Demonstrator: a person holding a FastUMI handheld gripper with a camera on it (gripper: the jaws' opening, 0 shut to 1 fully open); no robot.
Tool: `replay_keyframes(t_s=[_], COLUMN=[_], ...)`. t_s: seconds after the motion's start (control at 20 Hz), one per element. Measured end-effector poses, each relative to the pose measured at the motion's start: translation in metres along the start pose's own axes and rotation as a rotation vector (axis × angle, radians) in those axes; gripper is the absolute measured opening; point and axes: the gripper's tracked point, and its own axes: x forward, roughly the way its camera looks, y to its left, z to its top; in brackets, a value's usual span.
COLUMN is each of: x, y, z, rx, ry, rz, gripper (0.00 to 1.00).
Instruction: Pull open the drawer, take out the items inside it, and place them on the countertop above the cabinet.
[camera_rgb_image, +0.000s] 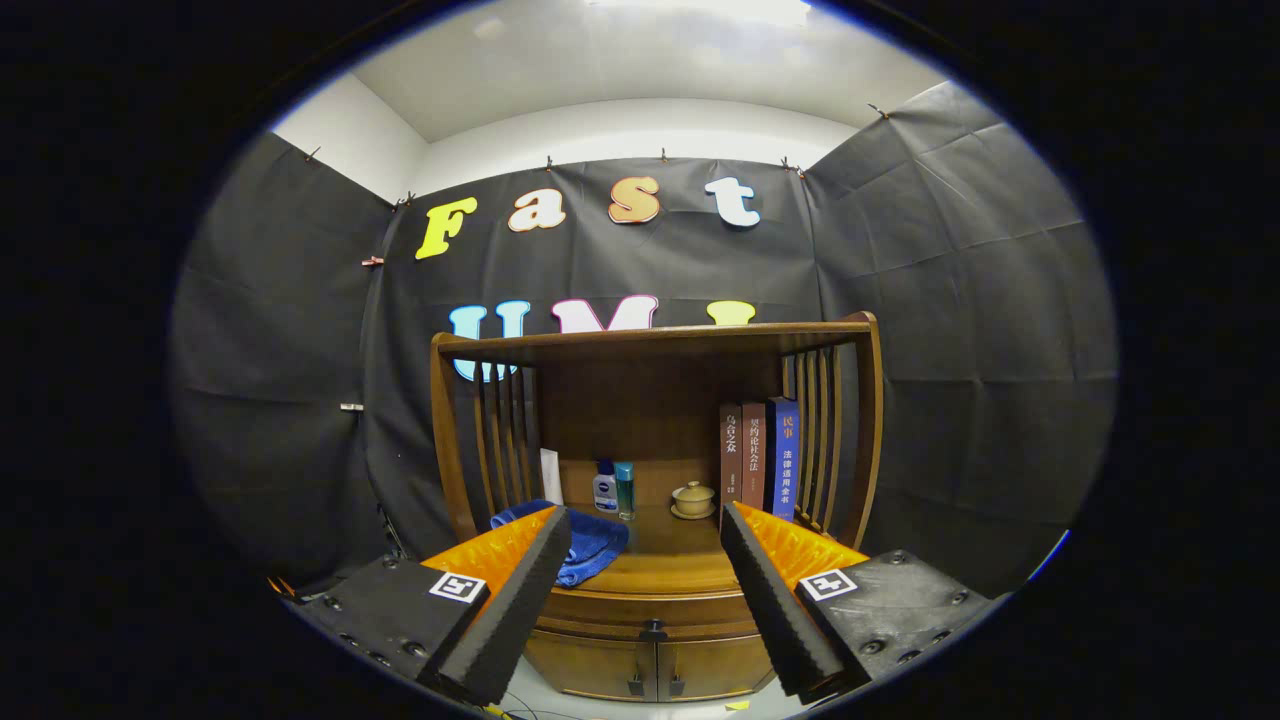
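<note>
Three books (757, 459) stand upright side by side at the right end of the cabinet's surface (680, 545), against the slatted right side; their spines carry Chinese characters, two on brown and one on blue, too small to read with confidence. To their left sits a small lidded tea bowl (692, 499) on a saucer. Further left, two small bottles (614, 487) stand touching, one white with a dark blue label patch, one teal with a dark cap; the label's writing is too small to make out. A white card (551, 476) leans near the left slats. A blue towel (588, 545) lies crumpled on the left of the surface, partly behind the left finger.

The gripper (646, 545) hangs in front of the cabinet (655, 480) with its fingers (520, 600) wide apart, holding nothing. Between them, below the surface, the drawer (650, 612) front looks shut, with a dark pull at its middle. Beneath it are two doors (655, 668).
</note>
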Motion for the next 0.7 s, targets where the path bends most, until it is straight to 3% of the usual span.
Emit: replay_keyframes(t_s=[0.7], x=[0.033], y=[0.009], z=[-0.085], rx=[0.0], ry=[0.134], rz=[-0.005], gripper=[0.98])
